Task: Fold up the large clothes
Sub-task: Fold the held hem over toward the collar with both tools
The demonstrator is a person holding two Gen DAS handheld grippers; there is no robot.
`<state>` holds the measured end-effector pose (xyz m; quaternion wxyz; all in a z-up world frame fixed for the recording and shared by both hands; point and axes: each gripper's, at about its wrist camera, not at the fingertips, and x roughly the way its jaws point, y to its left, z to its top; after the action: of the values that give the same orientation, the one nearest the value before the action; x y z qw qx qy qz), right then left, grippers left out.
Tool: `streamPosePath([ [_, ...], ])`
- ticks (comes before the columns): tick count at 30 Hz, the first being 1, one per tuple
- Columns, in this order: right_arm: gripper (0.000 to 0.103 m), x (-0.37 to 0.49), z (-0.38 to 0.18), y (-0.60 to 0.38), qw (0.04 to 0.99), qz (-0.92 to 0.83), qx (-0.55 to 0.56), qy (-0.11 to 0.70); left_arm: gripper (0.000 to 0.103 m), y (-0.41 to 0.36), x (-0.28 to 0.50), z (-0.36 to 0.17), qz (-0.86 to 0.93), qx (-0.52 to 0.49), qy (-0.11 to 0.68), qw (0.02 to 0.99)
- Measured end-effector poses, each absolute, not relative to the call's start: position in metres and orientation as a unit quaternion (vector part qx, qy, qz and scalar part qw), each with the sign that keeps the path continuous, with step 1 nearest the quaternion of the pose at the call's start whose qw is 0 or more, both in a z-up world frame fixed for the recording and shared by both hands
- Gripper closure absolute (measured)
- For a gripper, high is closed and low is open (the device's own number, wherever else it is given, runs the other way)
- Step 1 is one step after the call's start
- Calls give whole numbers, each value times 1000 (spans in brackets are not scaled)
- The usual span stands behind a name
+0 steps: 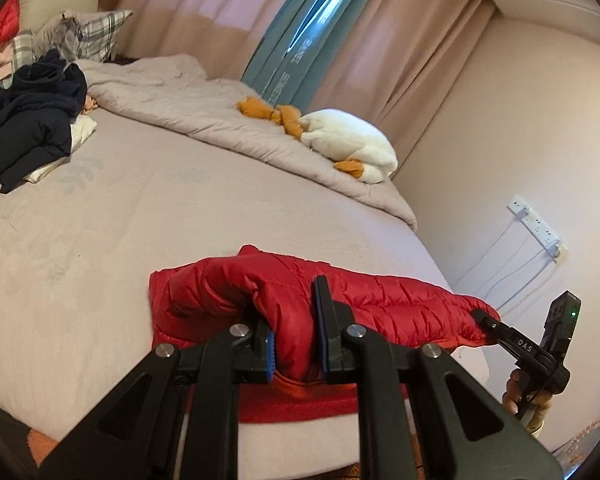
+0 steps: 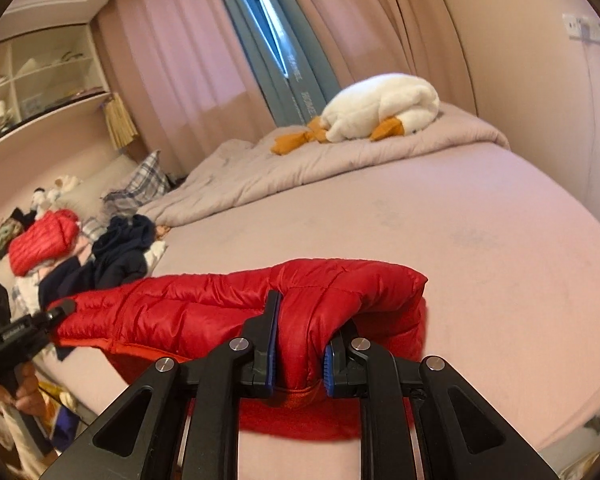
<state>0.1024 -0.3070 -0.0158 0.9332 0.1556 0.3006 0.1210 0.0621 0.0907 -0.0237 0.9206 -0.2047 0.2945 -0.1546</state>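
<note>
Both the left gripper (image 1: pixel 294 332) and right gripper (image 2: pixel 298 344) were clamped on the near edge of the red puffer jacket (image 1: pixel 340 300) lying at the bed's (image 1: pixel 140 220) near side, so the fold called for carrying both ends forward level and together

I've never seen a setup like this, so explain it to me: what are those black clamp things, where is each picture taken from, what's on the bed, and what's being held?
No robot here: a person carries a hand-held gripper in each hand, each with a camera looking along its two fingers. One picture comes from the left hand-held gripper, the other from the right hand-held gripper. Both are shut on the same red puffer jacket, lifting its folded edge over the bed. Also on the bed: a grey quilt, a white plush duck, and a pile of dark clothes near the plaid pillows.
</note>
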Motion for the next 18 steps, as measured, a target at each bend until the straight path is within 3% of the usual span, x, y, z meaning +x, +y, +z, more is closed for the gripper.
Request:
streamPosePath([
  [18,85,184,-43,-298,903,82,148,395,86,93,164,-64,-123,-201,383,893],
])
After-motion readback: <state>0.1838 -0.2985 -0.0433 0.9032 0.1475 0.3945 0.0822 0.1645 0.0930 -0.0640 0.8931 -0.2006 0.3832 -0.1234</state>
